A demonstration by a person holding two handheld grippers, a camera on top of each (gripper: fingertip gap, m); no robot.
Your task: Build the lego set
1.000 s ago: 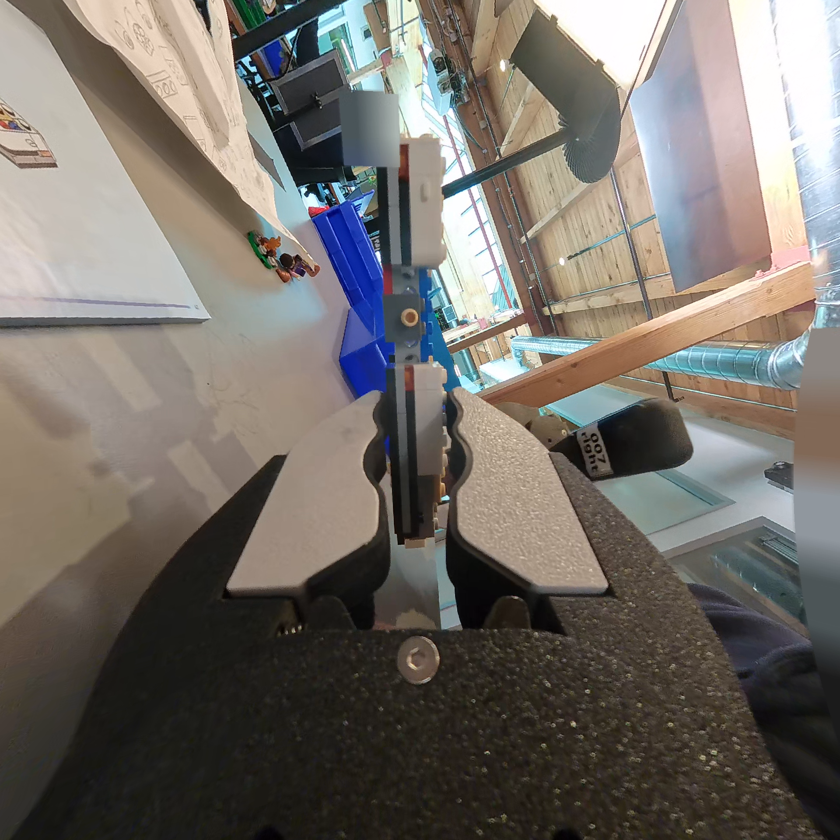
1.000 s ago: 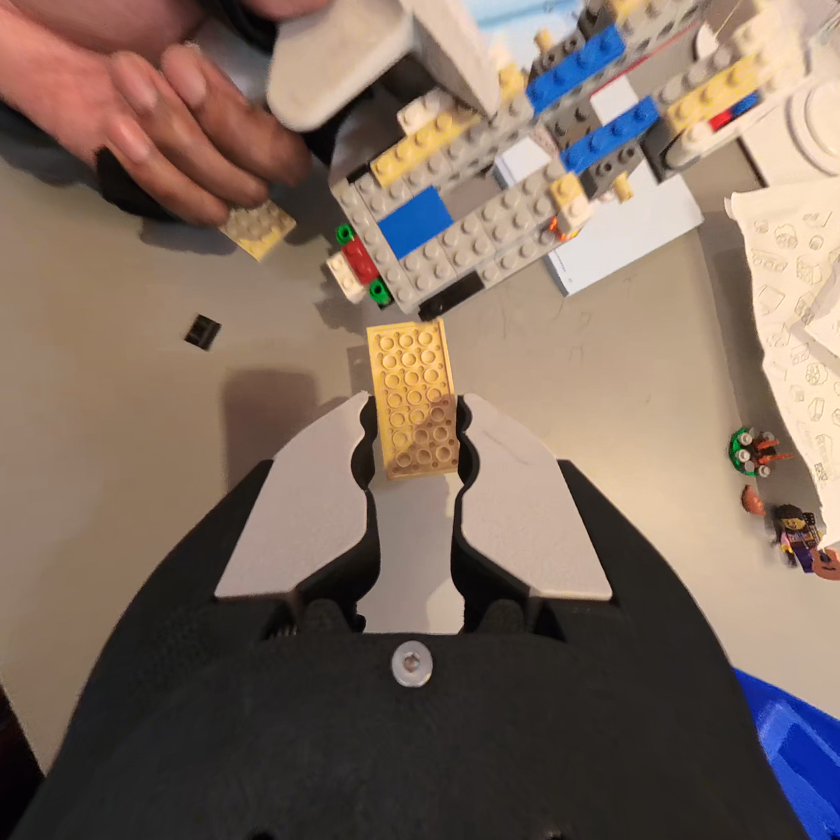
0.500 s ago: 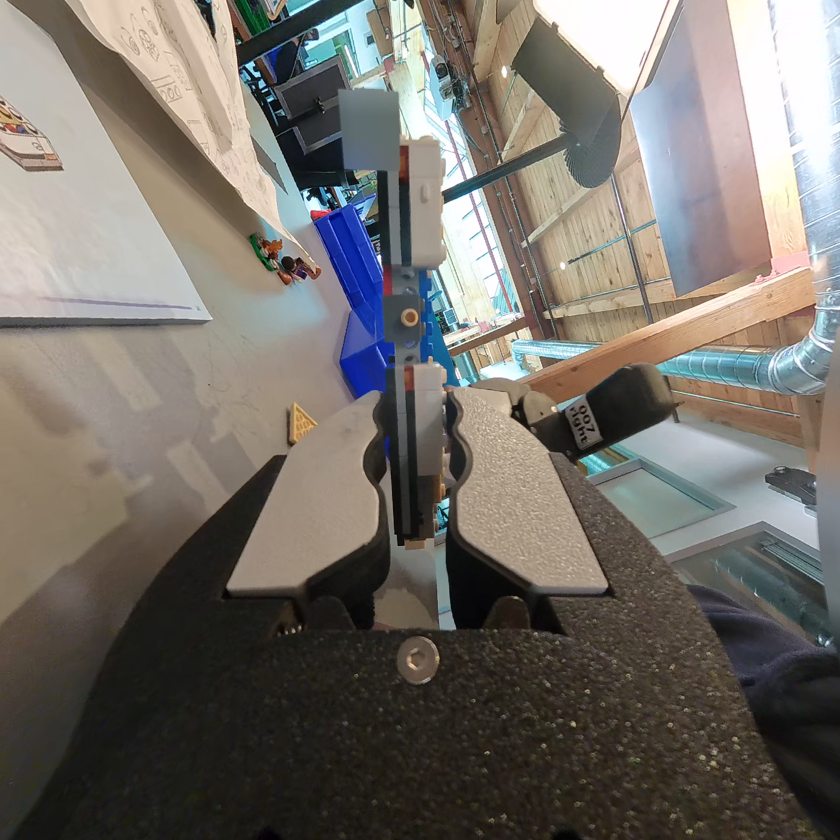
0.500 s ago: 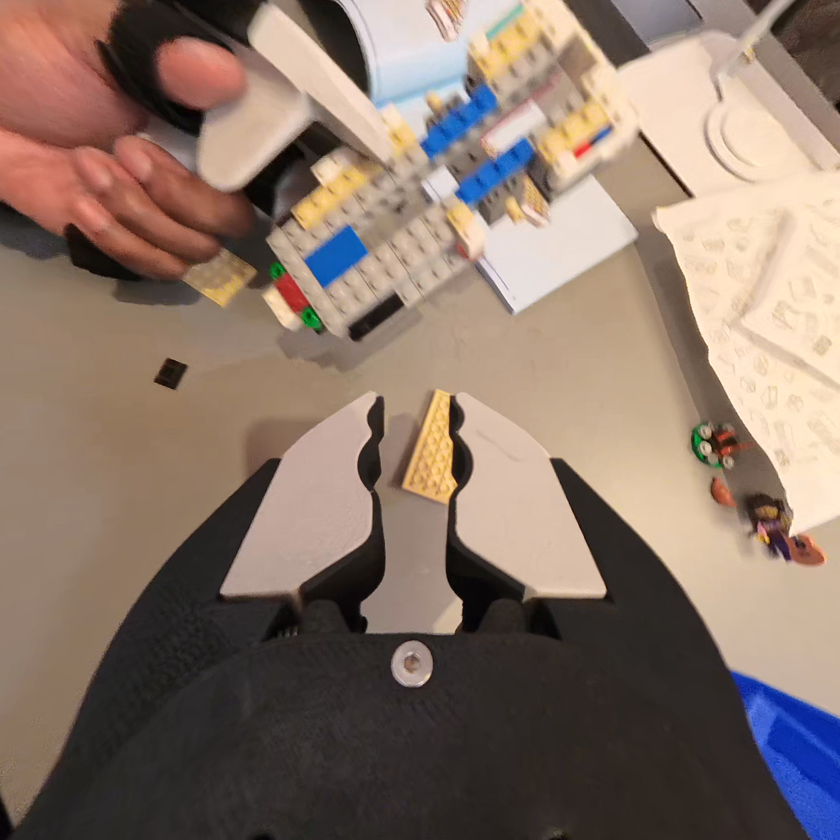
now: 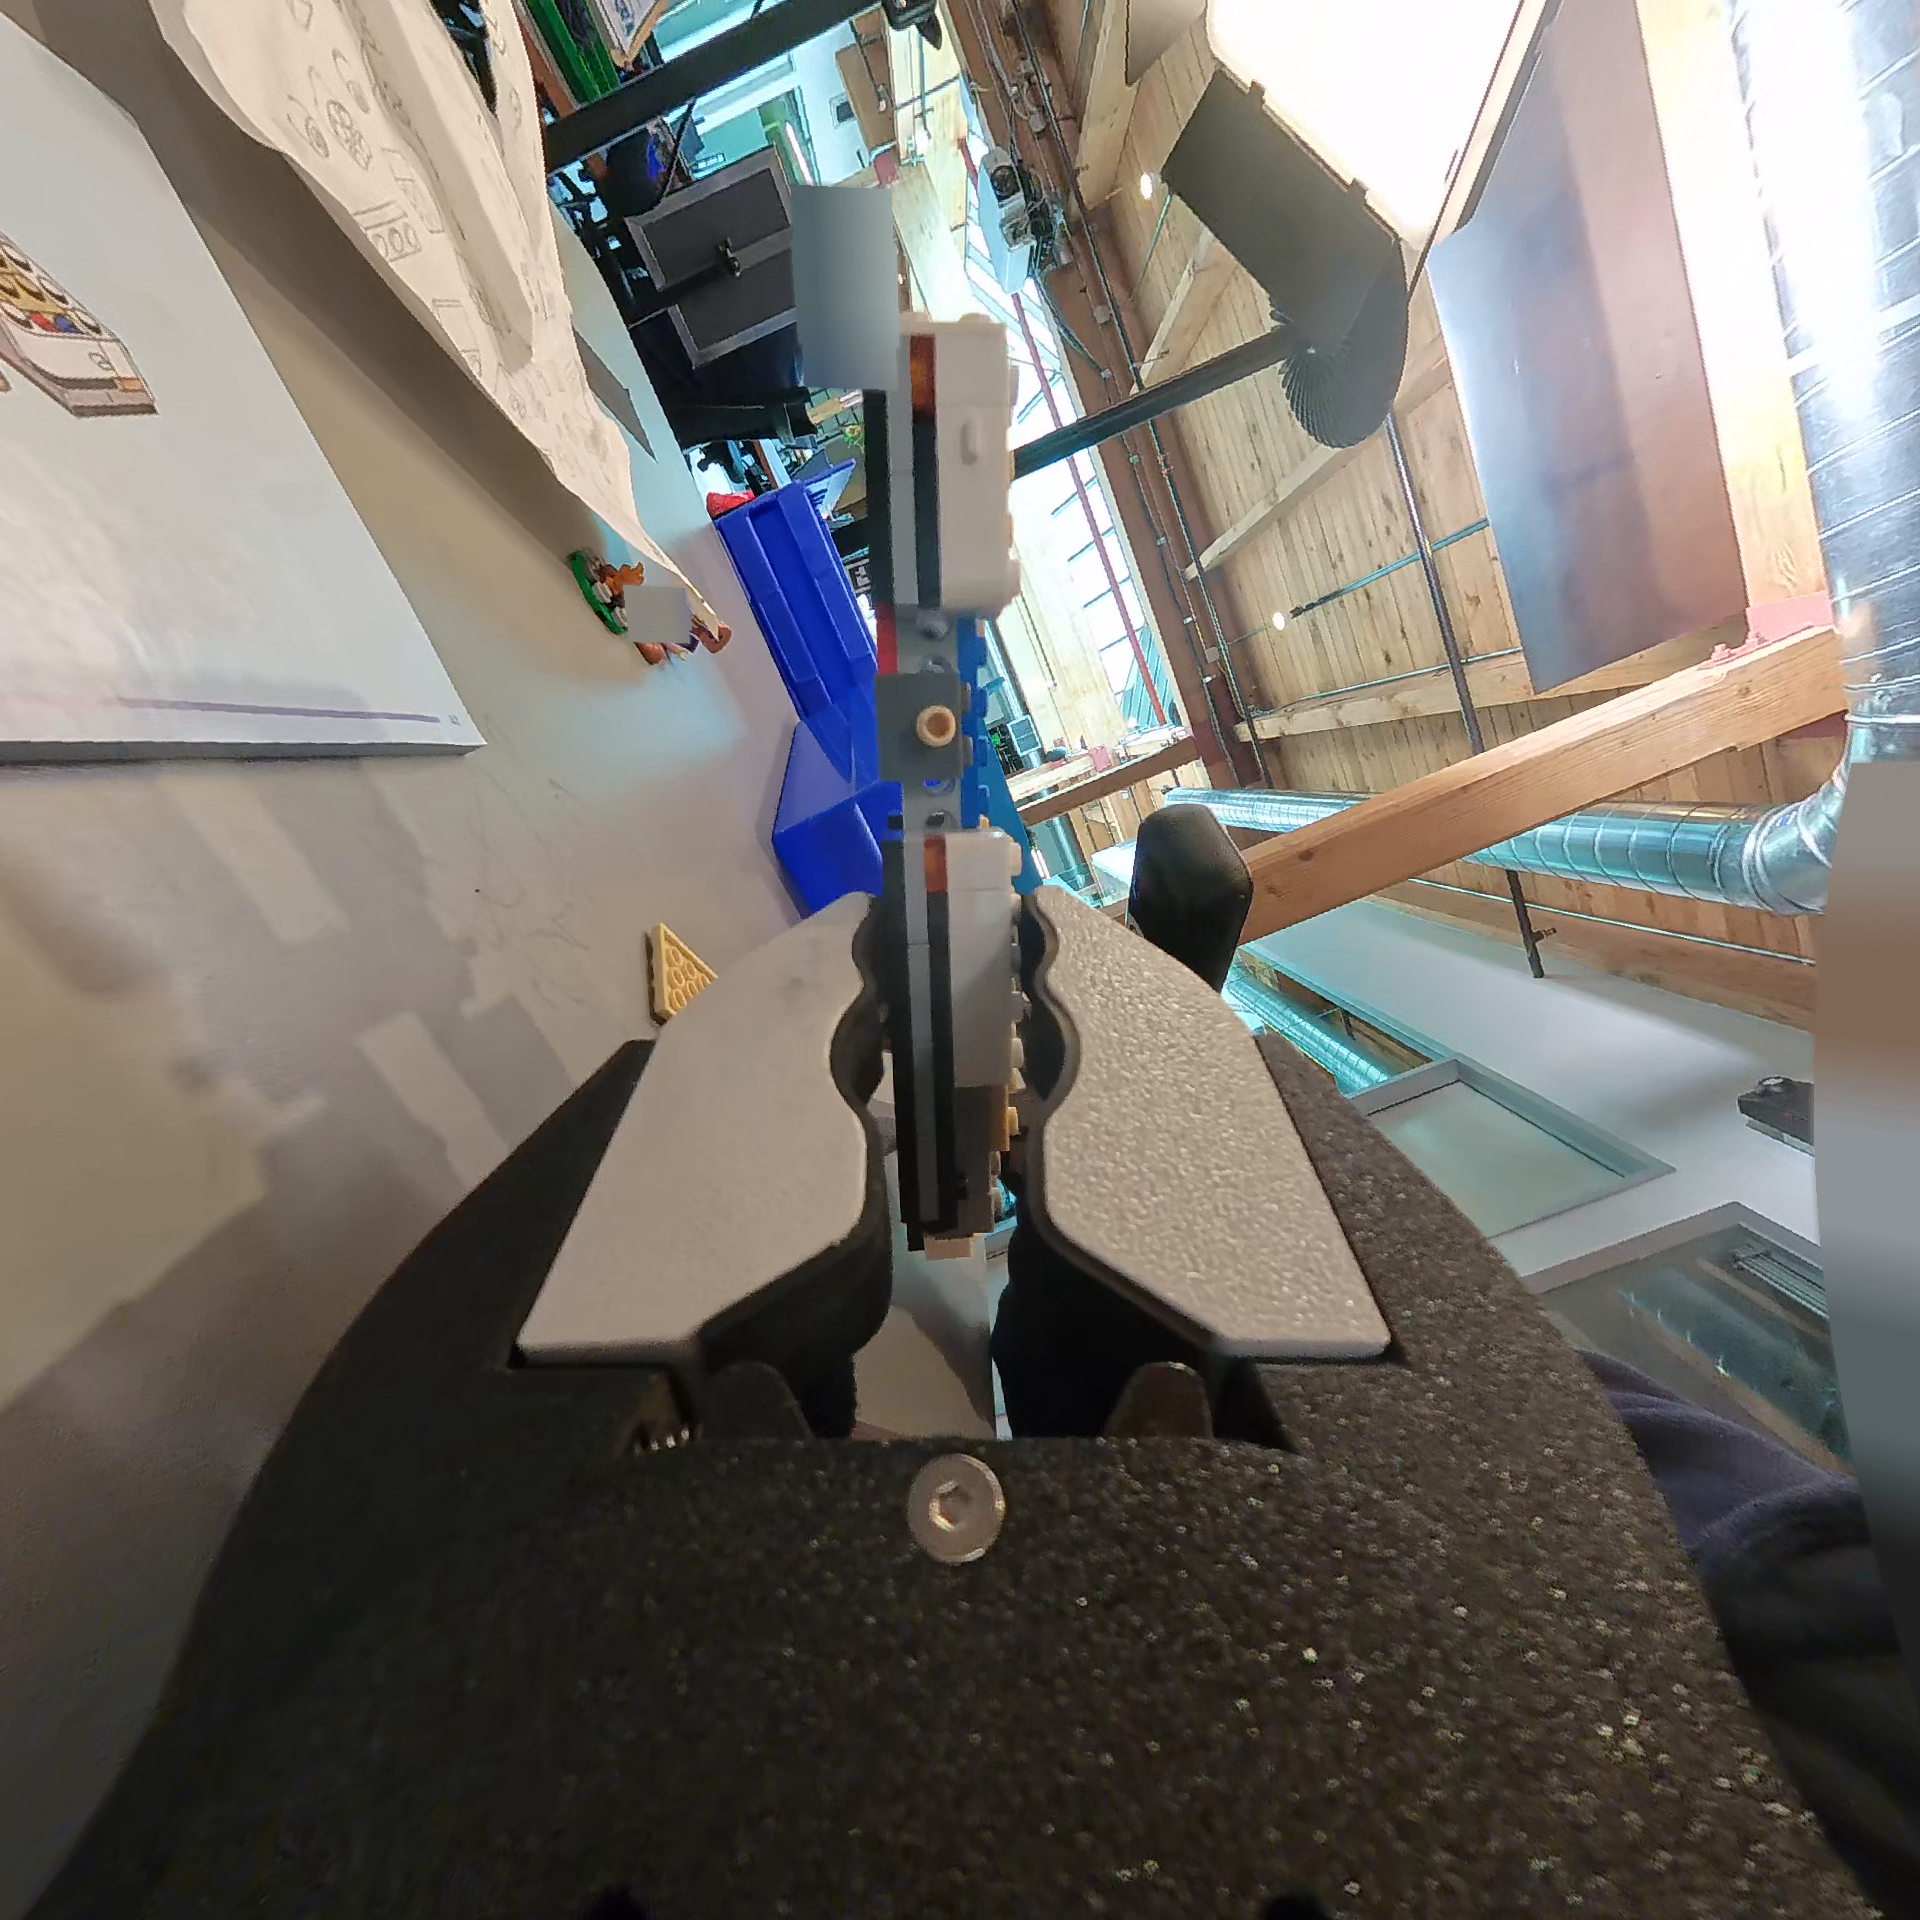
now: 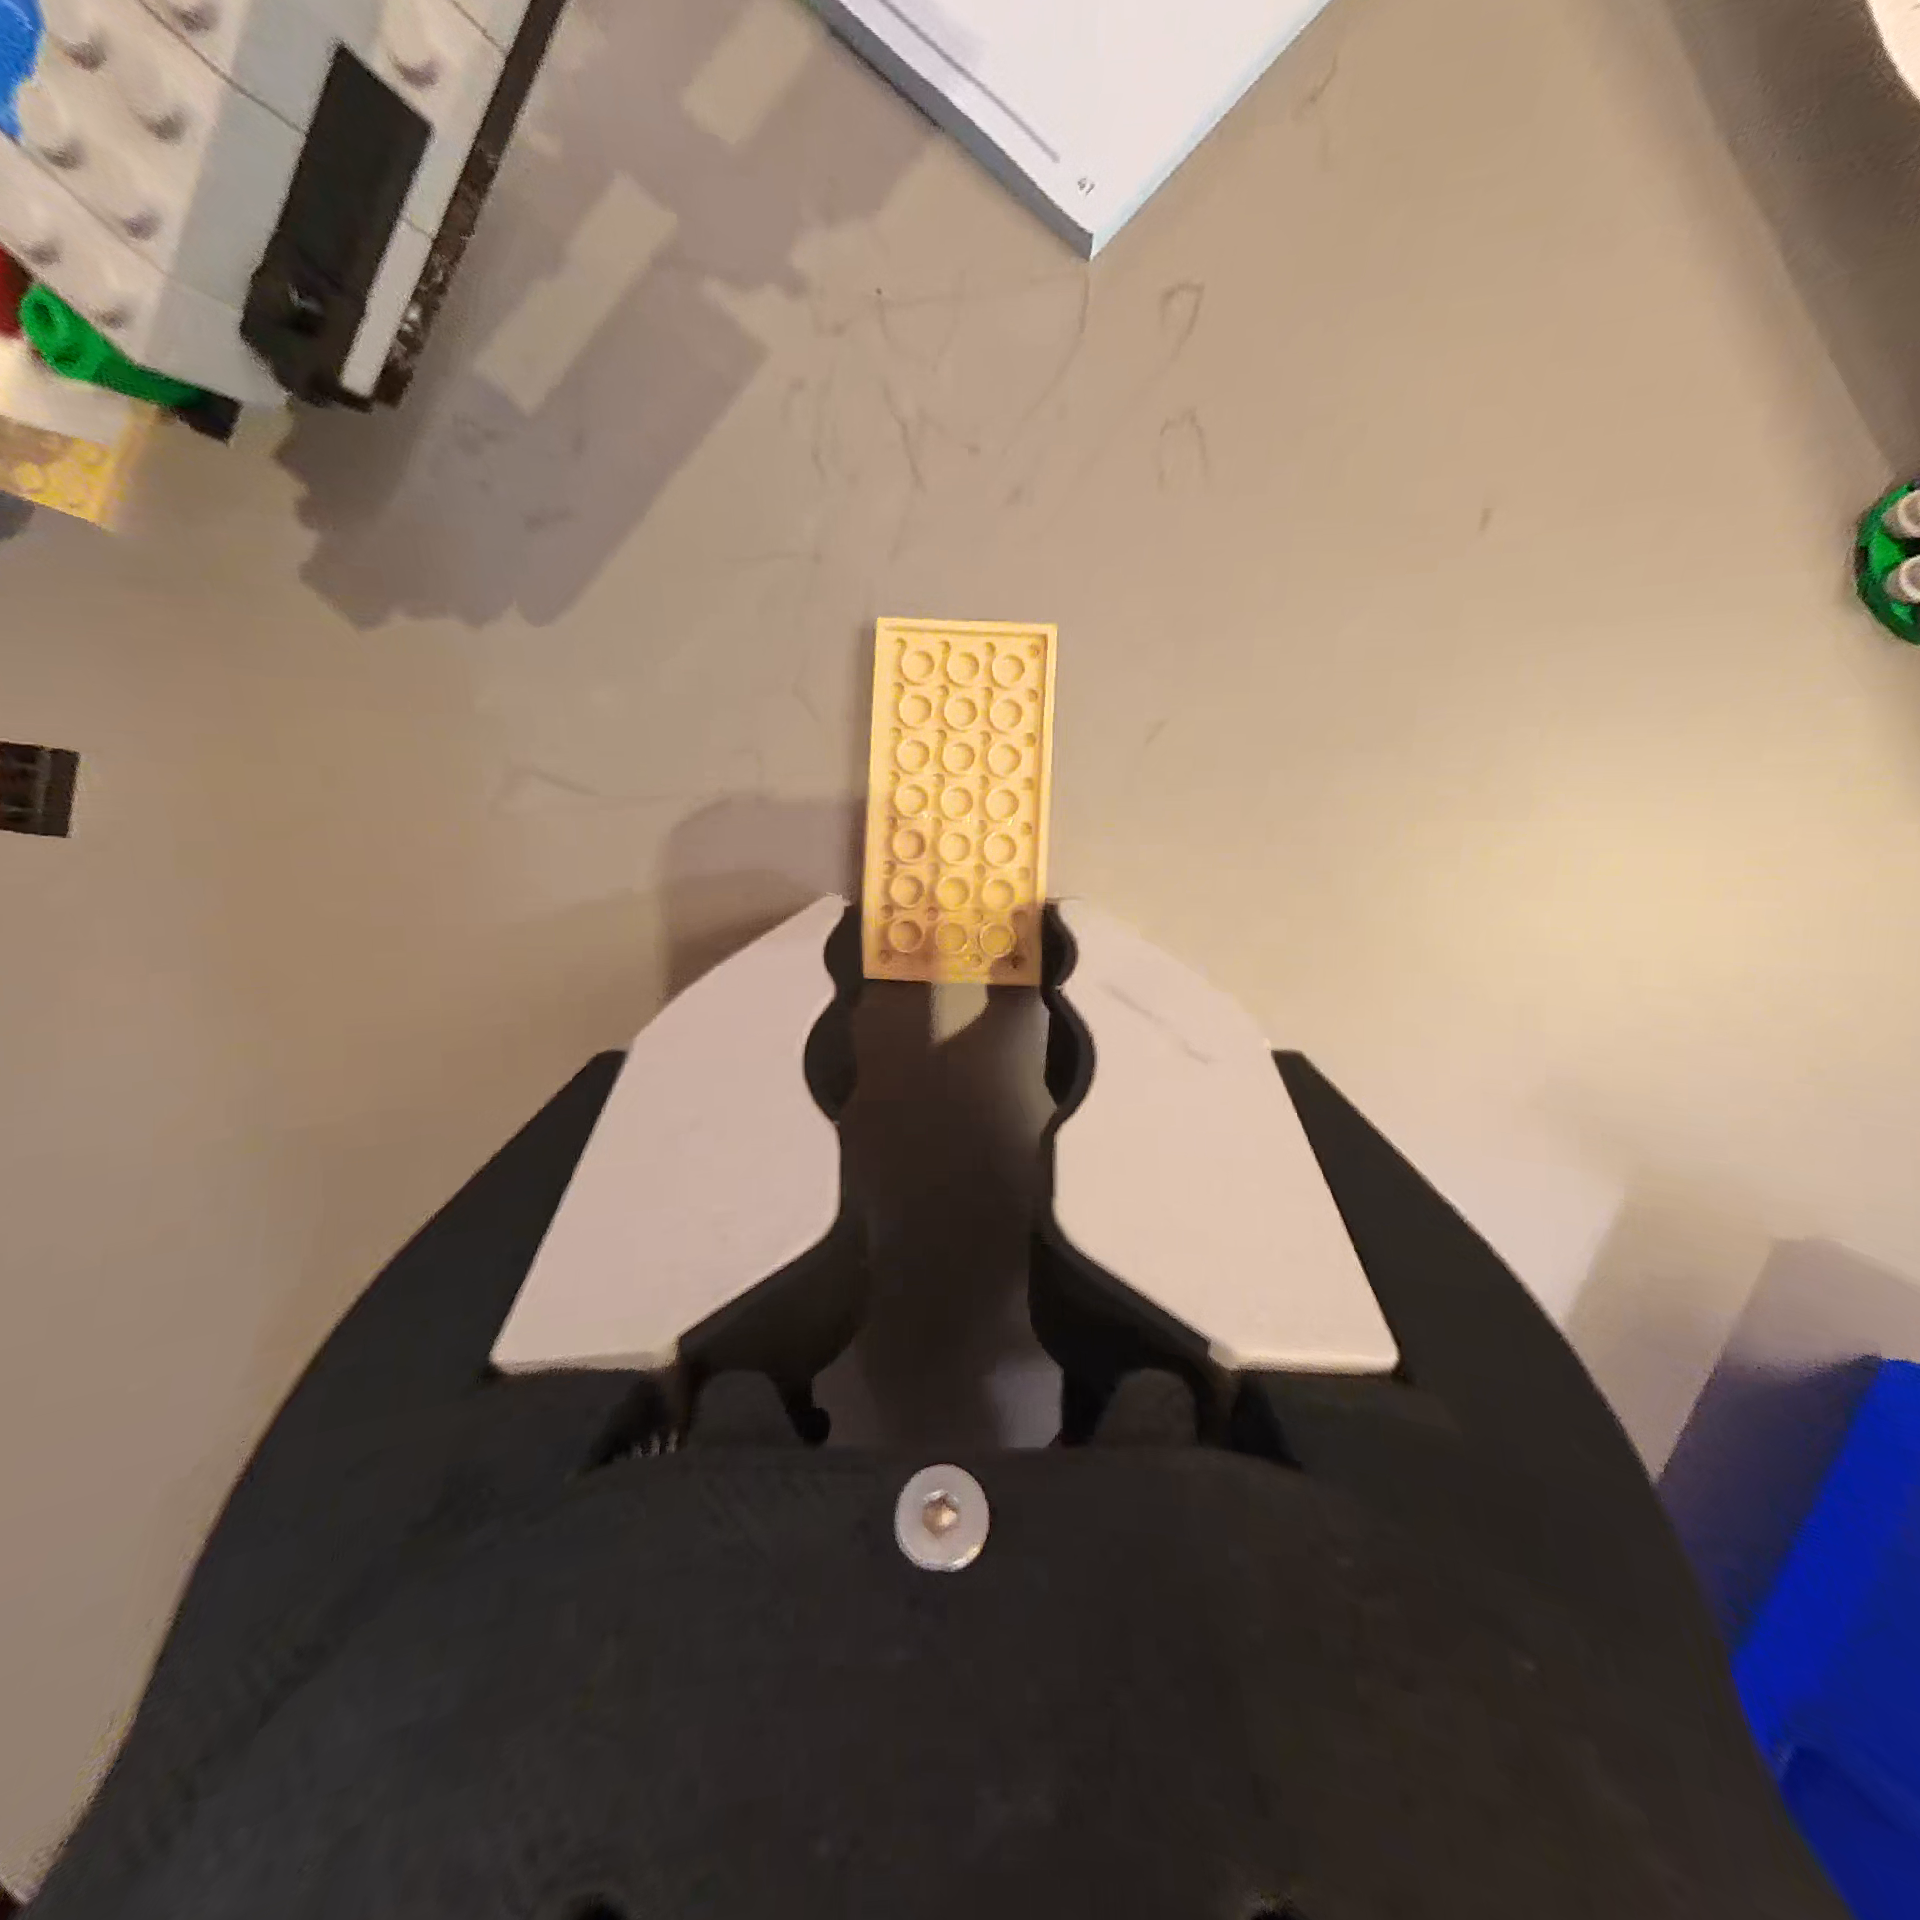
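Left gripper (image 5: 943,935): tongs clamped on the near end of a flat brick assembly (image 5: 940,644) seen edge-on, grey, black and white layers with a blue strip behind, both pads pressed to its sides; assembly raised off the grey table (image 5: 260,935) and reaching away from the fingers; just left of the left finger, flat on the table, a tan wedge plate (image 5: 677,968); farther off, an open instruction booklet (image 5: 187,582), small figures (image 5: 649,623), printed paper sheets (image 5: 416,156), a blue bin (image 5: 810,665); black shape of the other gripper (image 5: 1184,883) to the right.

Right gripper (image 6: 951,935): tongs closed on the near end of a tan rectangular plate (image 6: 961,769), underside up, pads touching its two long edges; beyond, bare table (image 6: 1351,623); far left, a corner of the brick assembly (image 6: 208,187) with a green piece (image 6: 83,348); small black piece (image 6: 36,790) at the left edge; booklet corner (image 6: 1091,94) at the top; green round piece (image 6: 1896,582) at the right edge; blue bin (image 6: 1818,1610) lower right.
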